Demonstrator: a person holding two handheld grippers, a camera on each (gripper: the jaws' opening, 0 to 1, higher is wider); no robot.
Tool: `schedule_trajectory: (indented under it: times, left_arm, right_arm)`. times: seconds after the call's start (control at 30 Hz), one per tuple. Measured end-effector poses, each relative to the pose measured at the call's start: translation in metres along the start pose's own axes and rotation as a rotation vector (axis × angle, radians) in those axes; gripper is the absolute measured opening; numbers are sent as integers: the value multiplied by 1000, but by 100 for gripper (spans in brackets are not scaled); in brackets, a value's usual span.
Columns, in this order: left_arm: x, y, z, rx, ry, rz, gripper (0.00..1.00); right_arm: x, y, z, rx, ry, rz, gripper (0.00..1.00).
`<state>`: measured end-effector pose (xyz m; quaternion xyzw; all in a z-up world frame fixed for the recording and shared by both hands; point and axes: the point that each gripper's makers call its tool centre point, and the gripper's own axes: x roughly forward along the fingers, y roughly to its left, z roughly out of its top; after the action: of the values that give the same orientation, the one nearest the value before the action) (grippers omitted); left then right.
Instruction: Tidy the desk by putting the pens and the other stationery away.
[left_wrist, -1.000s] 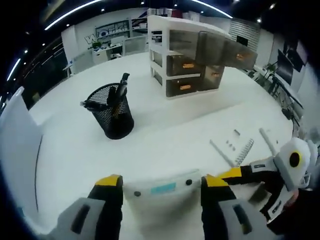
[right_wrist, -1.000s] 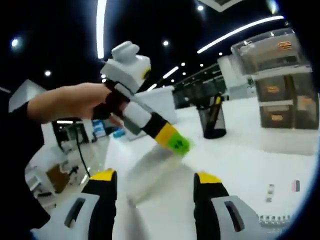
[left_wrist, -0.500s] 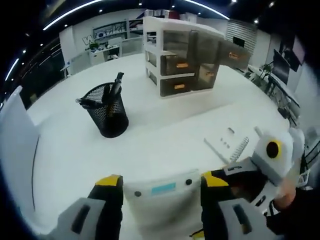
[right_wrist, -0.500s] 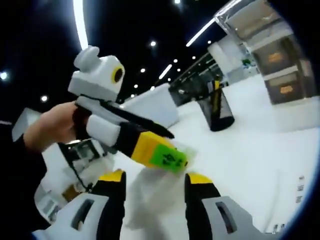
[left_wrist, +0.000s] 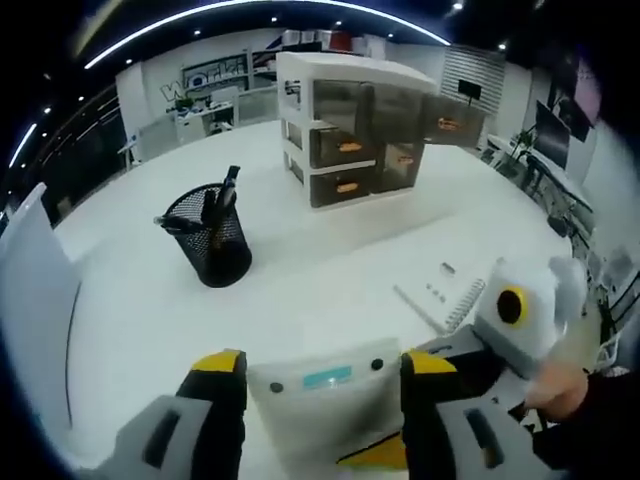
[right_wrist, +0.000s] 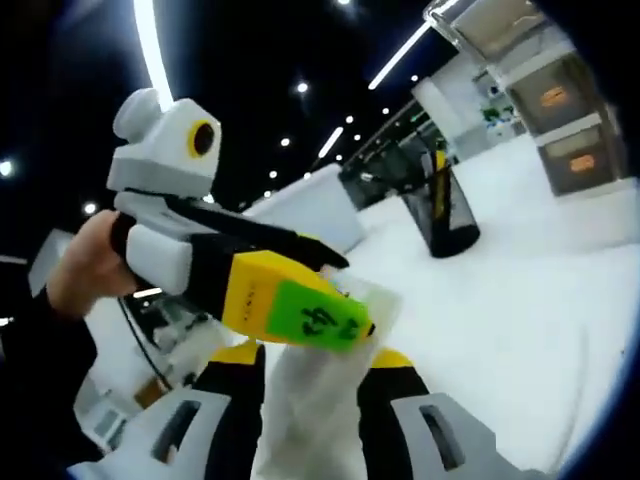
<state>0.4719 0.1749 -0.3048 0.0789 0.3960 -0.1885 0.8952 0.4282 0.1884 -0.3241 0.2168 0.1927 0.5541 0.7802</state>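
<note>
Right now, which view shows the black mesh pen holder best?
The left gripper view: the black mesh pen holder stands whole on the white desk, pens visible inside. In the right gripper view it appears smaller, tilted, near the frame's upper right.

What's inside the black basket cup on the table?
The black mesh pen holder has a few dark pens poking out of the top, and the right gripper view adds a yellow one. Lower down, the mesh hides whatever else is in there.

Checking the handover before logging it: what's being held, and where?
The white box is held at both ends: left gripper across one, right gripper on the other.
</note>
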Motion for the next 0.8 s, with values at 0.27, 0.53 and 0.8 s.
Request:
schedule_trajectory:
  times: [0.27,0.53,0.8]
  left_arm:
    - [-8,-2,6,-20,-39,-17,60]
    - [-14,-11,10,36,-103,-28,55]
    - [-27,-11,22,100,-211,-38,59]
  right_arm:
    - [-1,-4,2,28,-8,-12,18]
    - [-1,-5,4,88,-14,1,15]
    - [-5,0,9,153,-33,39,10]
